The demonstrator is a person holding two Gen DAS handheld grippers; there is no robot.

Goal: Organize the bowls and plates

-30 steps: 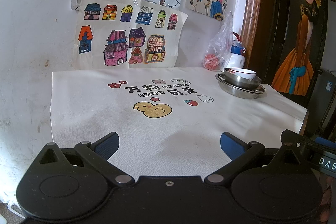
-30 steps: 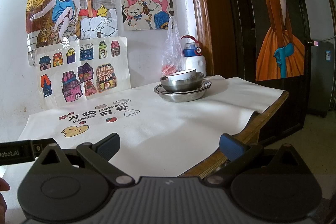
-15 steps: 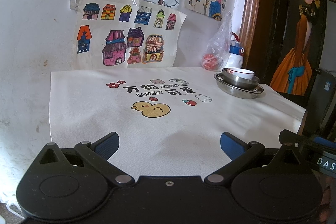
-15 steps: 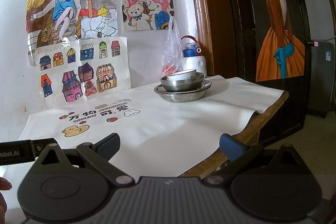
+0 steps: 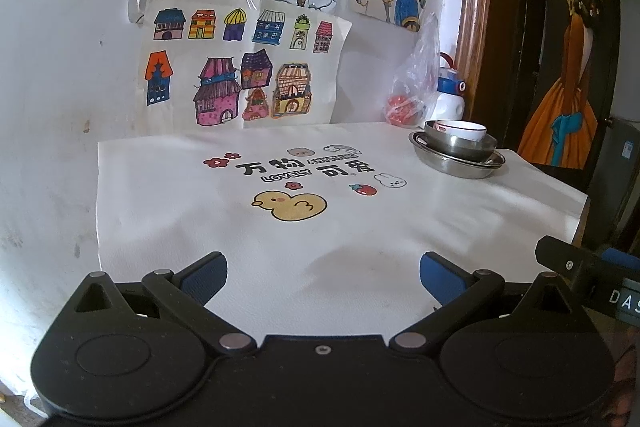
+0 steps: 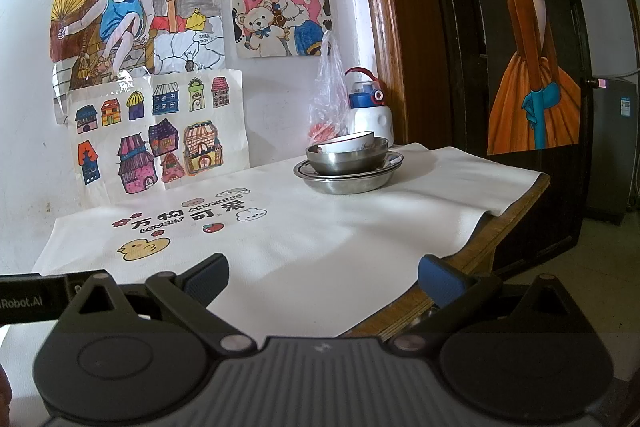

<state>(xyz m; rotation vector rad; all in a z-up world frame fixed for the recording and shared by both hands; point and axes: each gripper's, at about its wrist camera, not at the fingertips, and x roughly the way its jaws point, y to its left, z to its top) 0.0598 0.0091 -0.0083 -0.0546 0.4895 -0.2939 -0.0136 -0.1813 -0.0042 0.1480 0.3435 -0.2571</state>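
Nearest the lens, left gripper [image 5: 323, 267] spread wide with nothing between its blue pads, poised over the near edge of the tabletop [image 5: 460, 227]. Right gripper [image 6: 323, 269] likewise spread and empty, hanging over the near right corner, one finger past the wooden edge. Alongside each, a sliver of the other gripper's black body at the frame's side.

Under both, a white mat [image 6: 320, 251] covering the tabletop, draped over the right edge. Printed mid-mat: a yellow duck [image 5: 289, 205], black lettering, small flowers, a strawberry, a bunny.

Farther on, toward the far right corner, the stacked dishes: a wide steel plate [image 6: 347, 177] flat on the mat, a steel bowl [image 6: 346, 157] nested in it, a white ceramic bowl [image 6: 349, 143] resting tilted inside the steel bowl. Well apart from both grippers.

Just behind the stack, against the wall, a clear plastic bag [image 6: 331, 107] with something red inside, and beside it a white bottle with a blue cap [image 6: 369, 109].

On the wall beyond, coloured drawings [image 6: 160, 131] of houses and cartoon figures; to the right, a wooden door frame and a dark door bearing a painted figure in an orange dress [image 6: 534, 83].
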